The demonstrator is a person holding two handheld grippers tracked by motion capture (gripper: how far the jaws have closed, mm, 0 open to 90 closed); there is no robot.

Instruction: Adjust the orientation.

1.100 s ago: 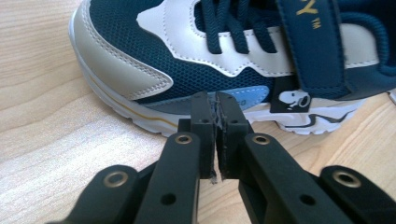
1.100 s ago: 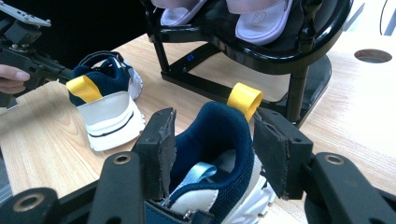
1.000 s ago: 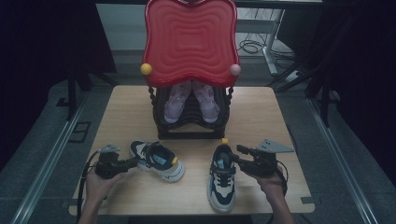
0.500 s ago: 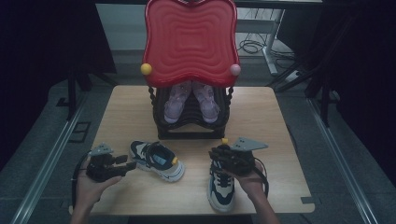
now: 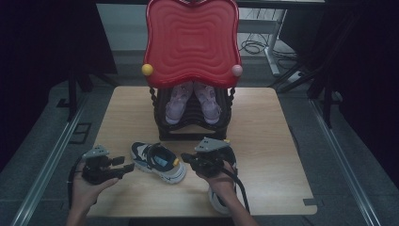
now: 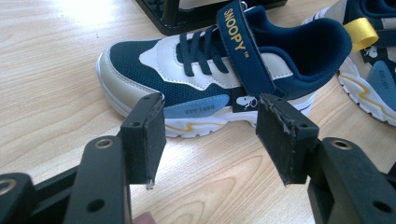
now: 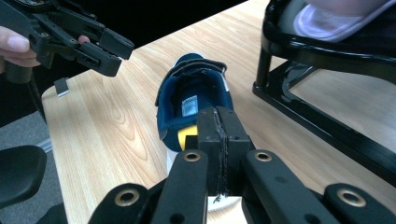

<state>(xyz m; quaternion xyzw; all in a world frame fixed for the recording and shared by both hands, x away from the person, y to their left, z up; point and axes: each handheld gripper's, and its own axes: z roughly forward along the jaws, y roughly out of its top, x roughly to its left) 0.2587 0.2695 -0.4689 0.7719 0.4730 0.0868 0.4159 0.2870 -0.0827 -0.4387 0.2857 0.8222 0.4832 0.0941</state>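
A navy and white child's sneaker (image 5: 157, 162) with a yellow heel tab lies on its sole at the table's front left. In the left gripper view its side (image 6: 201, 79) faces me. My left gripper (image 6: 210, 135) stands a short way off its toe end (image 5: 124, 164); its jaws have just been opening and are open, with nothing between them. My right gripper (image 5: 185, 158) is at the sneaker's heel. Its jaws have just been closing and its pads (image 7: 218, 126) are pressed together, with the yellow tab just beside the left one. Whether the tab is pinched is hidden.
The matching second sneaker (image 5: 217, 198) lies under my right hand, toe towards the front edge. A black shoe rack (image 5: 193, 132) with a red wavy top (image 5: 190, 42) stands mid-table and holds a pink pair (image 5: 181, 101). Bare wooden table (image 5: 282, 141) stretches to the right.
My right gripper has swung left from over the second sneaker to the first sneaker's heel and shut. The left gripper has opened and drawn back from the sneaker's toe.
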